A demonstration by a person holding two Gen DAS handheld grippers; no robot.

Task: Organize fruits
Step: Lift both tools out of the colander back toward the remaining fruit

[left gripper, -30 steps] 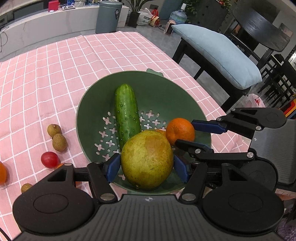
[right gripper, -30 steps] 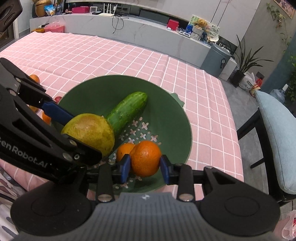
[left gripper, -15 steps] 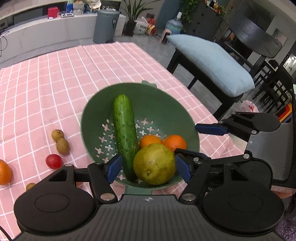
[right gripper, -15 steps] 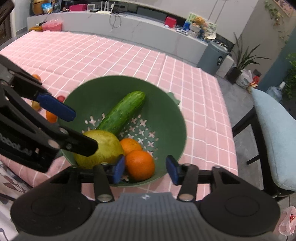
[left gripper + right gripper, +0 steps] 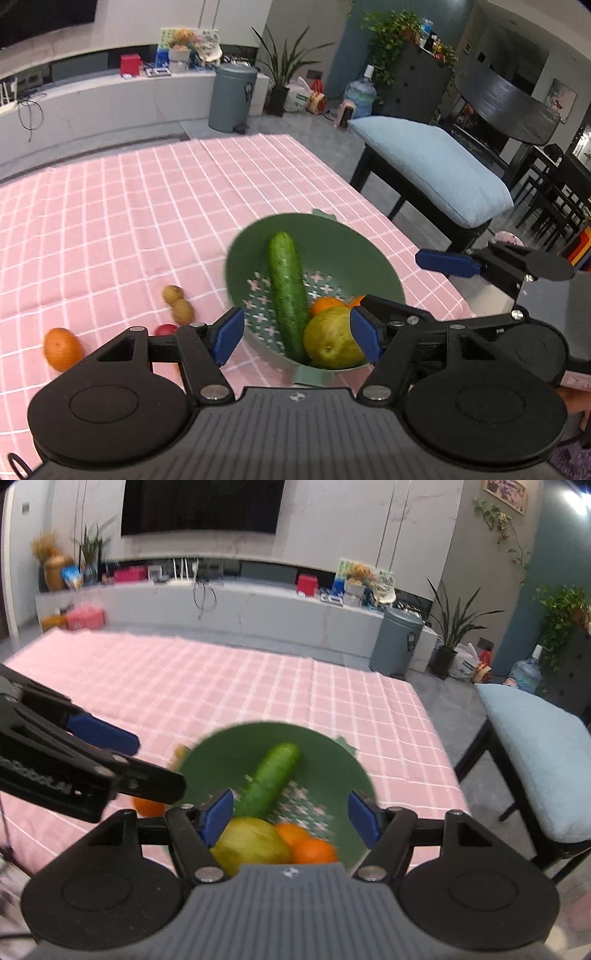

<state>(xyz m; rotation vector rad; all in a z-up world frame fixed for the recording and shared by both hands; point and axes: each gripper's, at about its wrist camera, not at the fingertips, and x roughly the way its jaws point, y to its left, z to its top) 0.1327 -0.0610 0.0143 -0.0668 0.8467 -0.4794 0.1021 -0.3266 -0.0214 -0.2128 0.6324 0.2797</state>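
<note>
both grippers gape empty; the loose round orange fruit (image 5: 62, 349) lies left of the left gripper (image 5: 297, 339), nearer it.

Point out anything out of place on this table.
Several fruits sit loose on the tablecloth left of the green colander: an orange, two small brown fruits and a red one. A cucumber, a vegetable, lies among the colander's fruit.

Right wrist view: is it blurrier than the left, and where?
Right wrist view: clear motion blur, smearing the cucumber, pear and colander rim; tablecloth grid soft. Left wrist view: sharper, cucumber bumps legible, slight blur on colander's left rim. Both bend straight edges, fisheye.
</note>
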